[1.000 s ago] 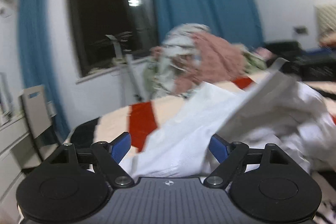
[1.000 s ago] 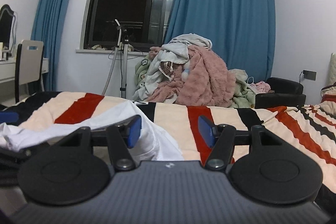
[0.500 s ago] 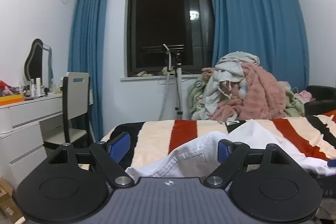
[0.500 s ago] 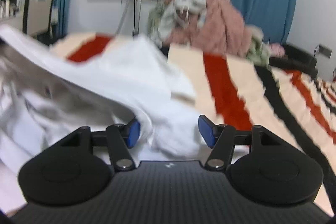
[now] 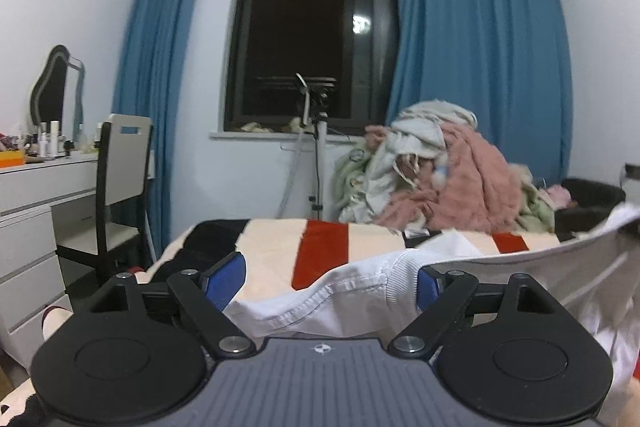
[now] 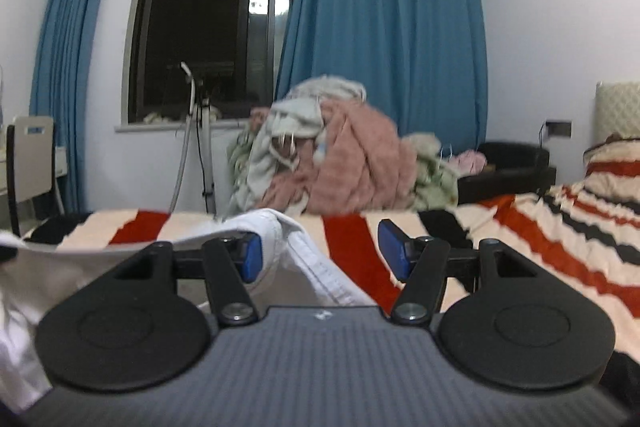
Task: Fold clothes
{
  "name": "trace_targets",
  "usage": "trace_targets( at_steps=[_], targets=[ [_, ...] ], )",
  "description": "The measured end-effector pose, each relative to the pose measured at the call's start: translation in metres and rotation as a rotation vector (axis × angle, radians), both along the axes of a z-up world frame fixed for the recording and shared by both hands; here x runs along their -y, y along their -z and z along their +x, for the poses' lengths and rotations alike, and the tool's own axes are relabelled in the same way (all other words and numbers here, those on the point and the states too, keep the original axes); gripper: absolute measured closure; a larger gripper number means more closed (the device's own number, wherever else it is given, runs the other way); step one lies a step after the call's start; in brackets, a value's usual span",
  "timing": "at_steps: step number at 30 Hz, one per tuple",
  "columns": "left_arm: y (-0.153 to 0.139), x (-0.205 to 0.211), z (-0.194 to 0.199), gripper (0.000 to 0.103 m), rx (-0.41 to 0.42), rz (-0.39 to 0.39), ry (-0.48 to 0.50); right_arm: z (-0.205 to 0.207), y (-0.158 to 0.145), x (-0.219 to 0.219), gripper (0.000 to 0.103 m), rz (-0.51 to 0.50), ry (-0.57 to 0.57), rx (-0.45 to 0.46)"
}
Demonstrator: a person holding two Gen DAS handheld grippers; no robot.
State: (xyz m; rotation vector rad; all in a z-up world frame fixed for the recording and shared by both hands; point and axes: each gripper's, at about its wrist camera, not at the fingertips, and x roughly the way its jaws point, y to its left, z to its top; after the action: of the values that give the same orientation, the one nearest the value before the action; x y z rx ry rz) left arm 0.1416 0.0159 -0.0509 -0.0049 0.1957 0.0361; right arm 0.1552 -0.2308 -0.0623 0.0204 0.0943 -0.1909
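A white garment (image 5: 360, 291) lies on the striped bed (image 5: 276, 239), its ribbed hem bunched between the fingers of my left gripper (image 5: 326, 277). The jaws stand wide apart and the cloth rests loosely between them. In the right wrist view the same white garment (image 6: 296, 243) drapes over the left blue finger pad (image 6: 252, 255) of my right gripper (image 6: 320, 253), whose jaws are also wide apart. The cloth stretches leftward from there and sags between the two grippers.
A heap of pink, white and green clothes (image 5: 432, 179) is piled at the bed's far edge under blue curtains (image 5: 480, 67). A chair (image 5: 120, 163) and a white dresser (image 5: 28, 211) stand at the left. A black armchair (image 6: 508, 167) and a striped pillow (image 6: 616, 163) are at the right.
Both grippers have swung up from the crumpled garment to level views across the bed. The white cloth now hangs spread between them instead of lying bunched in front.
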Motion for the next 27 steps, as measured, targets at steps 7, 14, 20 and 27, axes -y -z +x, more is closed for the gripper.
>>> trace_targets(
  at_steps=[7, 14, 20, 27],
  targets=[
    [0.029, 0.016, 0.024, 0.016, -0.117, 0.185, -0.079, -0.012, -0.007, 0.006, 0.042, -0.016, -0.008, 0.027],
    [0.041, 0.014, 0.032, 0.014, -0.093, 0.201, -0.062, -0.025, -0.01, 0.002, 0.042, -0.081, -0.021, 0.036],
    [0.032, 0.026, 0.029, 0.013, -0.051, 0.244, -0.004, -0.048, -0.021, 0.002, 0.042, -0.083, -0.037, 0.064],
    [0.015, -0.017, 0.024, 0.012, -0.088, 0.058, -0.223, -0.044, -0.001, 0.003, 0.038, -0.101, -0.064, -0.16]
  ],
)
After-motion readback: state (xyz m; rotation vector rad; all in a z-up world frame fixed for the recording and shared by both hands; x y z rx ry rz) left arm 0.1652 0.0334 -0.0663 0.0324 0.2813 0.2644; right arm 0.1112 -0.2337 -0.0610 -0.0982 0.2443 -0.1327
